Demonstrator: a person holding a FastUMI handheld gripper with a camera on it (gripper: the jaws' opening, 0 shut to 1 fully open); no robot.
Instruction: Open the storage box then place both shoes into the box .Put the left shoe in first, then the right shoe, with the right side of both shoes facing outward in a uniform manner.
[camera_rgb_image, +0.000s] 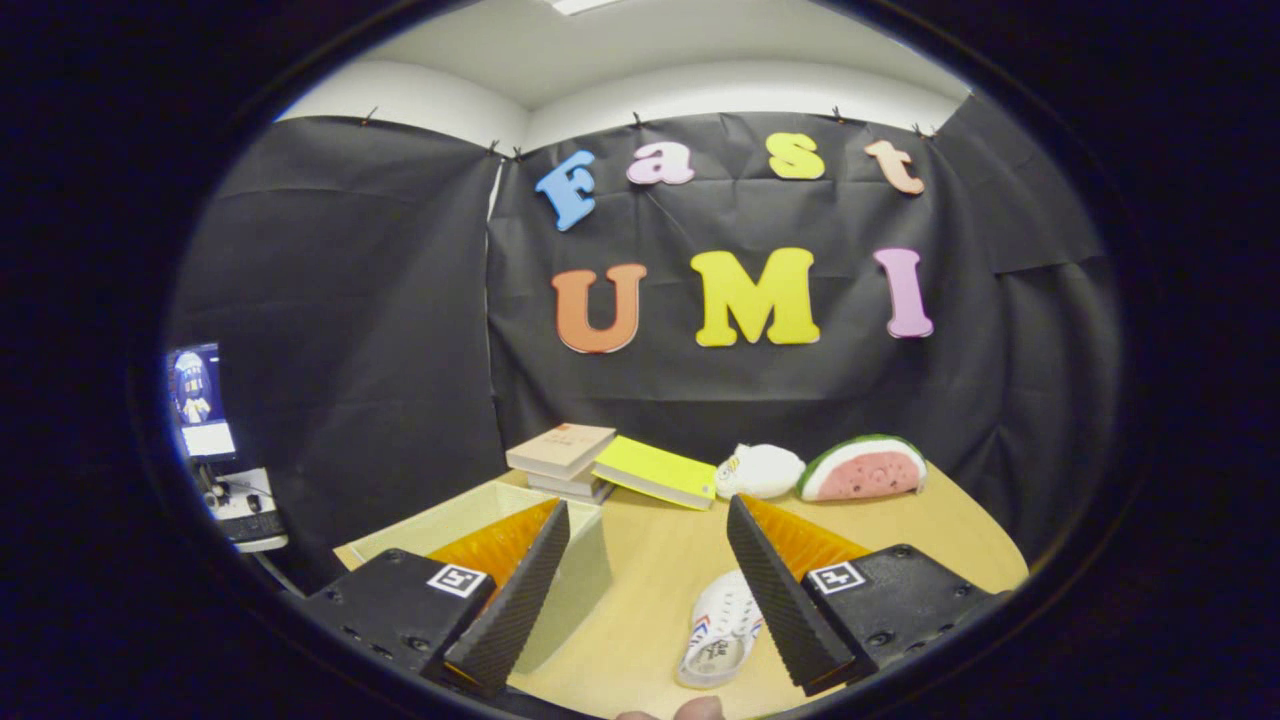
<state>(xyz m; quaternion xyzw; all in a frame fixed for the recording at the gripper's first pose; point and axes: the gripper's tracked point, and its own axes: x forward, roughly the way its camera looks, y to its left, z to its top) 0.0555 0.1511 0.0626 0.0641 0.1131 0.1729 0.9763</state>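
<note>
The gripper (648, 520) hangs spread wide, holding nothing, above the wooden table (640, 590). A white shoe (722, 630) lies just inside its right finger; the storage box (480, 515) sits behind its left finger.

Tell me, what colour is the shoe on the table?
White with small red and blue markings; the shoe shows best in the gripper view.

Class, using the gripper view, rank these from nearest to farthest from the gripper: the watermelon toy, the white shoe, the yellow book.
The gripper is open, holding nothing.
1. White shoe: on the table, between the fingers, by the right one.
2. Yellow book: beyond the fingertips, leaning on the book stack.
3. Watermelon toy: farther right, at the table's back, against the wall.
</note>
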